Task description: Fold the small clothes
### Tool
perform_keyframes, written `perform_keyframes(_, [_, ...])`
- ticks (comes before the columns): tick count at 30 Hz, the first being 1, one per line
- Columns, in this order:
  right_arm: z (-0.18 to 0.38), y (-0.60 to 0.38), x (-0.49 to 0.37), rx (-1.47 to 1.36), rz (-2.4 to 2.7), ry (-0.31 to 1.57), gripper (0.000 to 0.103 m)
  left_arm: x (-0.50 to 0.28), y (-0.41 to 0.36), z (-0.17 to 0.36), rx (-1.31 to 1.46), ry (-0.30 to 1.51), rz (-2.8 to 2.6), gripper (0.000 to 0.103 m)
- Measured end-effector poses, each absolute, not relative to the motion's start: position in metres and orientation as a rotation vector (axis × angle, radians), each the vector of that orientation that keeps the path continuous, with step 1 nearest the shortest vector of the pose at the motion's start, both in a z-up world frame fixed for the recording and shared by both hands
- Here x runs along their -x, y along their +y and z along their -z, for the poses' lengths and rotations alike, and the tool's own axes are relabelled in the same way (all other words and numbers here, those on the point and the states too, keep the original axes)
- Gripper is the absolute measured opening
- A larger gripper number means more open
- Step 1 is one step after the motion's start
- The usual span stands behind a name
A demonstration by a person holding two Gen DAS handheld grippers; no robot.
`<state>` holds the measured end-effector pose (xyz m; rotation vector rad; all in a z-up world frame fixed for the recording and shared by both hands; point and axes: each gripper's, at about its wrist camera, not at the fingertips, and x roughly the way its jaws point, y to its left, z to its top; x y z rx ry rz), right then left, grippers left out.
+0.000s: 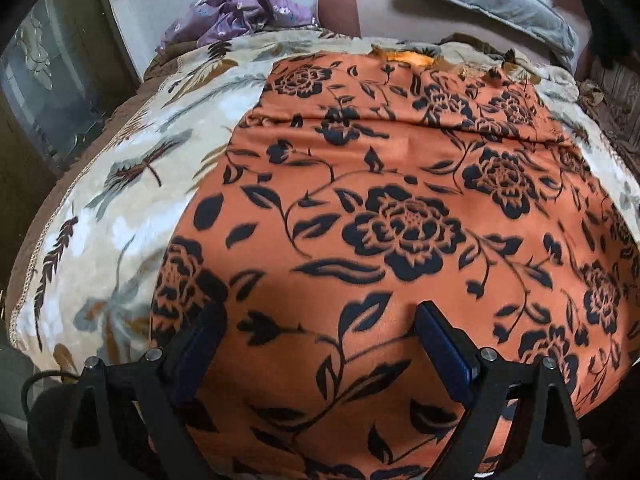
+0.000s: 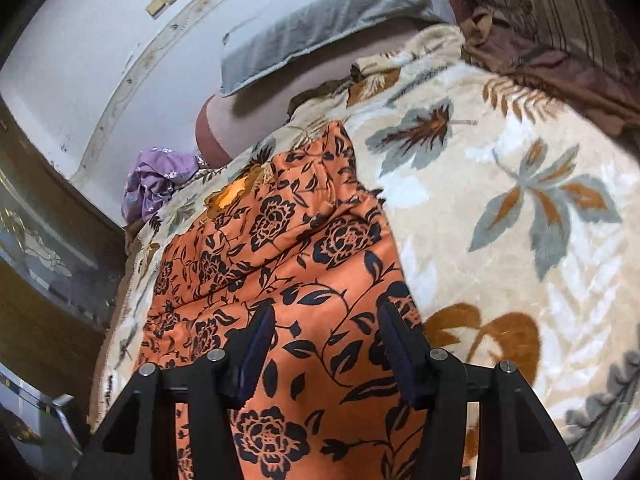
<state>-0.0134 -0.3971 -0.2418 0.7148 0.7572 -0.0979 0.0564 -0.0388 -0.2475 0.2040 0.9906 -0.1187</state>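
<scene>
Both grippers, left (image 1: 320, 344) & right (image 2: 326, 344), hang spread, empty, over orange floral garment (image 1: 400, 200). Each should pinch near hem w/ one layer only, then lift evenly.

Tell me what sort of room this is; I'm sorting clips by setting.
Probably a bedroom: a bed under a cream plush leaf-patterned blanket, a grey fabric pillow by the white wall, and an orange black-flowered garment spread out.

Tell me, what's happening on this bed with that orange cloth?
A person is folding clothes with a hand-held gripper in each hand. The orange flowered garment lies spread on a cream leaf-patterned blanket. The left hand-held gripper and the right hand-held gripper are both open above its near part, gripping nothing. A purple garment sits crumpled at the far edge.
</scene>
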Motion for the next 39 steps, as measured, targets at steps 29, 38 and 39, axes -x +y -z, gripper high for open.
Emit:
perform_keyframes(29, [0.254, -0.409, -0.226, -0.478, -0.032, 0.854, 0.035, -0.34, -0.059, 0.253, -0.104, 1.033, -0.165, 0.102])
perform_keyframes(38, [0.193, -0.399, -0.106, -0.516, -0.047, 0.681, 0.057, -0.188, -0.009, 0.187, -0.175, 0.867, -0.036, 0.102])
perform_keyframes(39, [0.193, -0.395, -0.09, -0.509, -0.043, 0.675, 0.057, -0.17, -0.004, 0.185, -0.19, 0.853, -0.027, 0.102])
